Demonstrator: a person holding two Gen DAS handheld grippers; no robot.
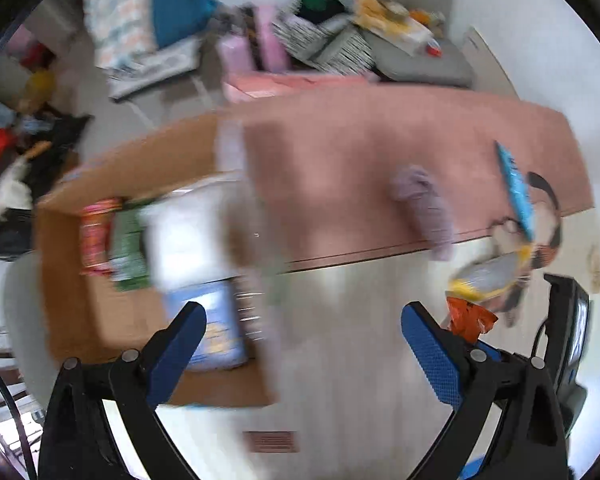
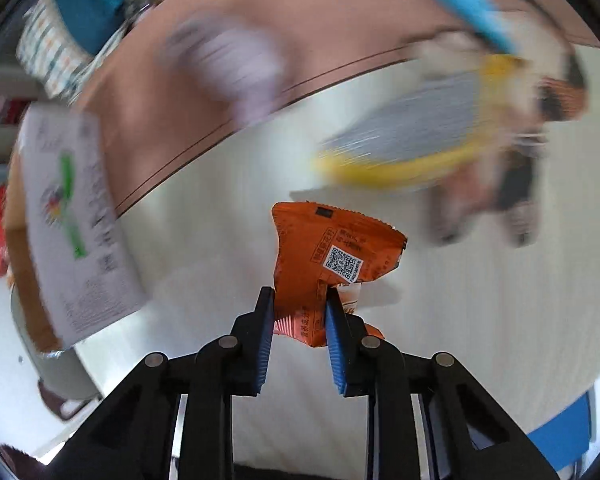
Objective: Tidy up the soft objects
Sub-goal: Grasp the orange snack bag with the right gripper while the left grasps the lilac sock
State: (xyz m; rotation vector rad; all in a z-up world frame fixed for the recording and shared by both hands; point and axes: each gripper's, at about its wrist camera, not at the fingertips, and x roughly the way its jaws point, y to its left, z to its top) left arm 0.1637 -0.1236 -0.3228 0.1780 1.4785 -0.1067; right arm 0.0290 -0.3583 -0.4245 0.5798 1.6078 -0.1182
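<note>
My right gripper (image 2: 300, 300) is shut on an orange snack packet (image 2: 332, 248) and holds it above the white floor. The packet also shows in the left wrist view (image 1: 470, 318), beside the right gripper's body (image 1: 568, 336). My left gripper (image 1: 300, 320) is open and empty, above the edge of a cardboard box (image 1: 68, 280) that holds several packets. A yellow and grey packet (image 2: 412, 136) and a lilac soft item (image 2: 236, 64) lie ahead on the floor and pink mat (image 1: 360, 152). Both views are motion-blurred.
A soft doll with dark hair (image 1: 540, 216) and a blue packet (image 1: 514, 188) lie at the mat's right edge. Pillows, a grey cushion (image 1: 420, 60) and clutter sit beyond the mat. A white printed box flap (image 2: 76, 220) stands left.
</note>
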